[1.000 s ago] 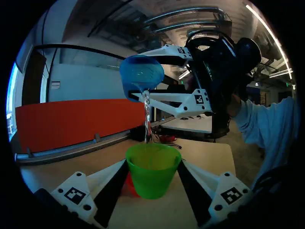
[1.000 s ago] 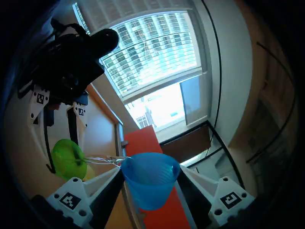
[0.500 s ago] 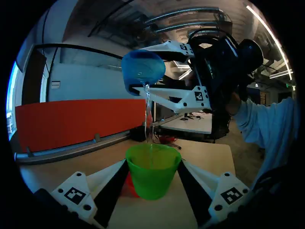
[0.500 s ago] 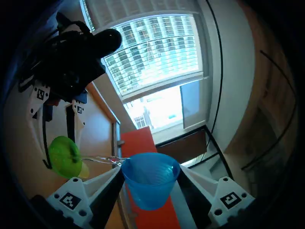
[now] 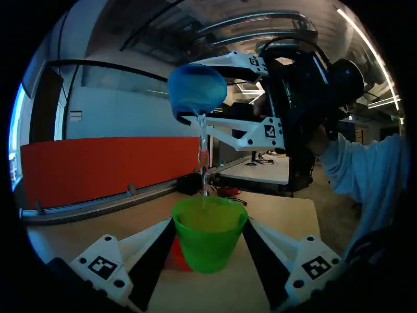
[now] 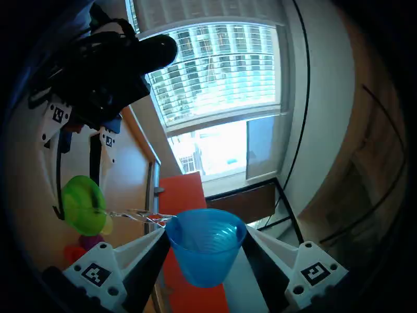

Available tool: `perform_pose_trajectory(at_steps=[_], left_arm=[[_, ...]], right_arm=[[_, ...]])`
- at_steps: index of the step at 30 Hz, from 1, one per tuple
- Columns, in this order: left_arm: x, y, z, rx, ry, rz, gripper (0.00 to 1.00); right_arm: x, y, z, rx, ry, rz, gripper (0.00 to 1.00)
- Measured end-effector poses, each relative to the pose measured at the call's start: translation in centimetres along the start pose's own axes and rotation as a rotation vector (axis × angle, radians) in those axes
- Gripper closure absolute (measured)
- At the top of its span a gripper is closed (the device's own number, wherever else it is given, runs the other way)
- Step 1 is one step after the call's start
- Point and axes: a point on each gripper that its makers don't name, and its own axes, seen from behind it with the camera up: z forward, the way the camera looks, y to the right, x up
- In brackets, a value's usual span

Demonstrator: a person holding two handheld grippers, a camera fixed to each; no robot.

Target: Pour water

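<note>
The left gripper (image 5: 208,228) has its jaws closed on a translucent green plastic cup (image 5: 208,245), one finger pressing each side. The cup sits upright between them, mouth up, long axis vertical, low over a pale wooden table (image 5: 281,208).

Ahead of and above these jaws, the right gripper (image 5: 188,94) clamps a translucent blue plastic cup (image 5: 198,86). It is tipped over with its long axis close to level, and a thin stream of water (image 5: 203,156) falls from its lower rim into the green cup.

The left gripper view alone shows a long orange partition (image 5: 104,167) beyond the table, ceiling pipes and a pale sleeve (image 5: 365,172). A small red object (image 5: 176,256) lies just beside the green cup's base.

The right gripper view looks into the blue cup's open mouth between its own jaws, and adds a bright window with slatted blinds (image 6: 224,78).
</note>
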Motion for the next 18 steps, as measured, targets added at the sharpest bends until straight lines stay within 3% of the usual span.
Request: perform_pose_trajectory(at_steps=[18], left_arm=[[0.0,0.0,0.2,-0.005,0.003,-0.002,0.13]], right_arm=[[0.4,1.0,0.0,-0.023,0.001,-0.104,0.09]])
